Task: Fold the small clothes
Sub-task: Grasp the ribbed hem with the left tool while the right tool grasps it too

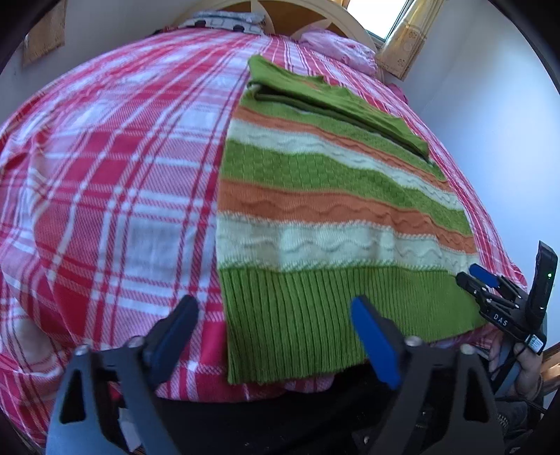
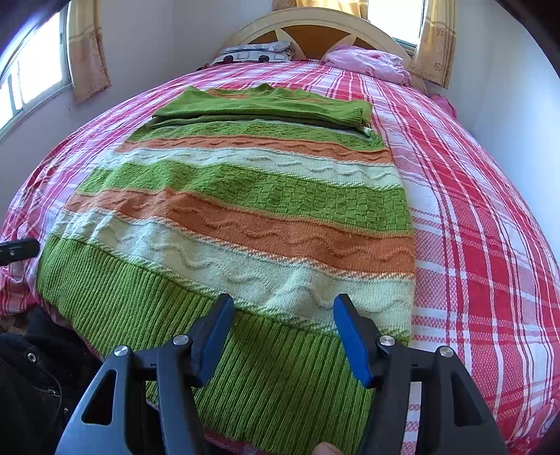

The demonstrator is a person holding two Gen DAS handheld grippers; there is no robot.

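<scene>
A knitted sweater [image 1: 315,196] [image 2: 245,217] with green, orange and cream stripes lies flat on the bed. Its green sleeves are folded across the chest at the far end. The ribbed green hem [image 1: 297,315] faces me at the near edge of the bed. My left gripper [image 1: 276,315] stands open over the hem's left corner, one finger over the plaid sheet and the other over the rib. My right gripper [image 2: 283,304] [image 1: 479,280] is open above the hem towards its right corner, with knit showing between its fingers. A black tip of the left gripper [image 2: 17,250] shows at the left edge.
The bed carries a red-and-white plaid sheet [image 1: 105,175] [image 2: 472,210]. At the far end are a wooden headboard [image 2: 315,31], a patterned pillow [image 2: 255,52] and a crumpled pink cloth [image 2: 371,63]. Curtained windows [image 2: 35,77] flank the bed. A hand [image 1: 525,367] holds the right gripper.
</scene>
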